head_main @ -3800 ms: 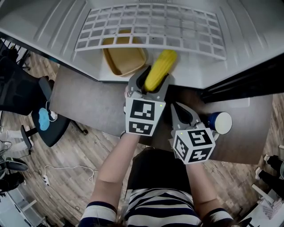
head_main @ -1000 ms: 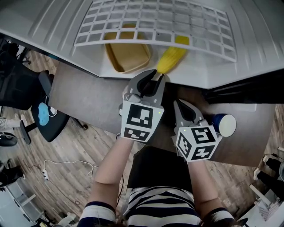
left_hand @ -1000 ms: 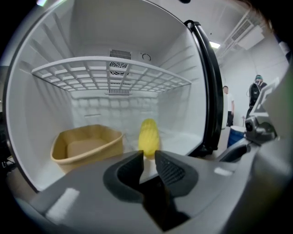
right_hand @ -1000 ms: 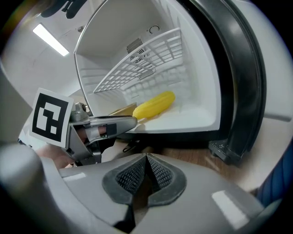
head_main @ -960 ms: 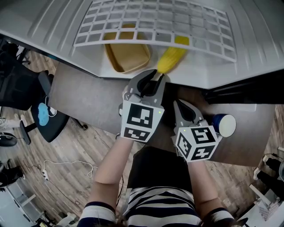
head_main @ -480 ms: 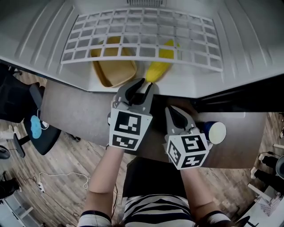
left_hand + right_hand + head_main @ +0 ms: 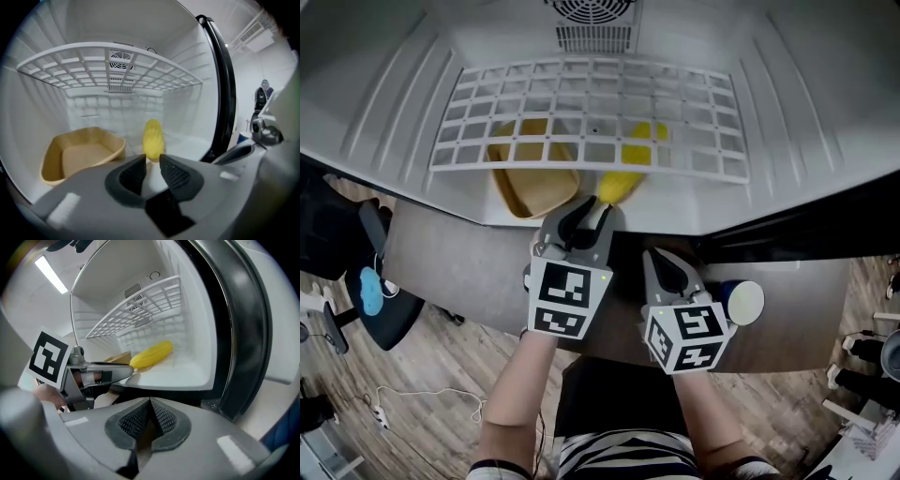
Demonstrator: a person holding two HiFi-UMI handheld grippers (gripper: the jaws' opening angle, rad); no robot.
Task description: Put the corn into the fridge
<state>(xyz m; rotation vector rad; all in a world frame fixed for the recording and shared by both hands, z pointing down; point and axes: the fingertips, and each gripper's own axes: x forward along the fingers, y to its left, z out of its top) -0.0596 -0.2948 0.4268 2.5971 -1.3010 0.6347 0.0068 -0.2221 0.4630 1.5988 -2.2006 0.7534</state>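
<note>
The yellow corn (image 7: 624, 172) lies on the white fridge floor (image 7: 675, 199) under the wire shelf (image 7: 591, 114), just right of a tan tray (image 7: 532, 182). My left gripper (image 7: 587, 210) hovers at the fridge's front edge, a short way back from the corn's near end. Its jaws stand slightly open with nothing between them. In the left gripper view the corn (image 7: 153, 138) points away beyond the left gripper (image 7: 152, 163), clear of the pads. My right gripper (image 7: 662, 262) is shut and empty, lower and to the right, outside the fridge. From the right gripper (image 7: 150, 405) view the corn (image 7: 151, 355) shows side-on.
The tan tray (image 7: 79, 157) sits empty at the left of the fridge floor. The black door seal (image 7: 226, 93) runs along the right side. A blue cup with a white lid (image 7: 742, 301) stands on the grey surface (image 7: 459, 258) right of my right gripper. A fan vent (image 7: 593, 28) is in the back wall.
The corn left my left gripper and now lies on the fridge floor. The left gripper has drawn back from it with narrower jaws. The right gripper stays shut beside it.
</note>
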